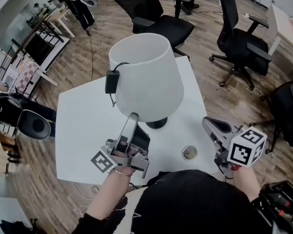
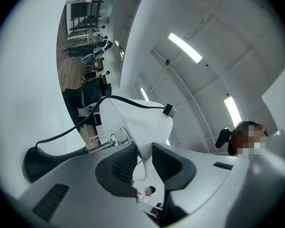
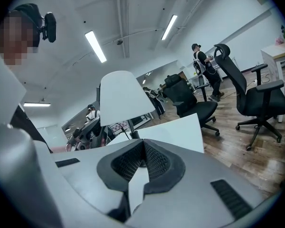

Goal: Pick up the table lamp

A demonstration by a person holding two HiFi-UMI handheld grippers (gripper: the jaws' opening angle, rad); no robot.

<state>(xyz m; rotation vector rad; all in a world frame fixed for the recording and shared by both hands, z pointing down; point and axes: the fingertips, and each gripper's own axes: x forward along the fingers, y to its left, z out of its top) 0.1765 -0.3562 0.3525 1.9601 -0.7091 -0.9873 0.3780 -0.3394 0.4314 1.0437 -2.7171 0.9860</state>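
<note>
White table lamp [image 1: 146, 77] with a cone-shaped shade, a thin stem and a round black base [image 1: 157, 124]. It stands near the middle of the white square table [image 1: 78, 130], with the base on the tabletop.

A black power cord [image 1: 112, 82] with a boxy black block on it is draped over the shade's top rim on the left side. The block hangs against the outside of the shade.

The left gripper [image 1: 132, 117] reaches up from the near side of the table, its tips at the shade's lower rim. In the left gripper view we look up into the hollow of the shade [image 2: 142, 122] and see the cord [image 2: 133, 101] running across it. The left gripper's [image 2: 145, 158] jaws stand partway apart. The thin wall of the shade's rim runs between the pads, close to one pad with a sliver of space beside the other. We see no firm clamp on it.

The right gripper [image 1: 208, 124] is at the table's right corner, well apart from the lamp. In its own view the right gripper's [image 3: 143, 148] jaws are pressed together with nothing between them, and the lamp [image 3: 123, 99] stands ahead on the table.

A round metal disc [image 1: 189, 153] is set in the tabletop between the two grippers. Black office chairs [image 1: 151, 13] stand on the wooden floor [image 1: 210, 82] beyond the table. The right gripper view shows a person [image 3: 202, 63] standing far off.
</note>
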